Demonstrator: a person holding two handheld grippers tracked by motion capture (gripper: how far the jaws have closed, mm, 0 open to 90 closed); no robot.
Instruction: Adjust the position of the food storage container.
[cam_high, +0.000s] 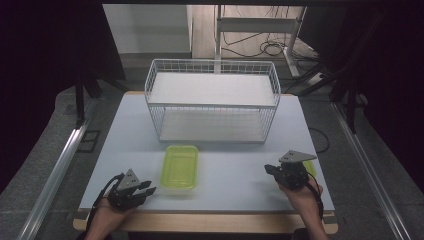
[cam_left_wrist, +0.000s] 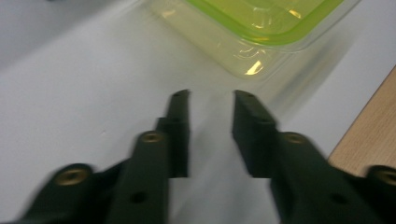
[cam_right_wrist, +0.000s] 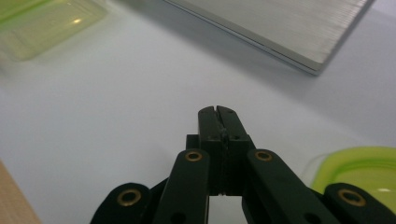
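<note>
A clear yellow-green container (cam_high: 180, 166) sits on the white table (cam_high: 235, 190) in front of the wire rack. My left gripper (cam_high: 149, 189) rests near the table's front left edge and points toward the container. In the left gripper view its jaws (cam_left_wrist: 212, 95) stand apart with only bare table between them, a little short of the container (cam_left_wrist: 261, 28). At the front right, my right gripper (cam_high: 270, 169) has its jaws pressed together (cam_right_wrist: 218, 111) with nothing in them. A yellow-green lid (cam_right_wrist: 369, 170) lies just beside it (cam_high: 310, 167).
A white wire rack (cam_high: 212, 100) with two shelves stands at the back middle of the table; its lower shelf's edge (cam_right_wrist: 280, 28) lies ahead of the right gripper. The wooden table edge (cam_left_wrist: 369, 140) runs close by the left gripper.
</note>
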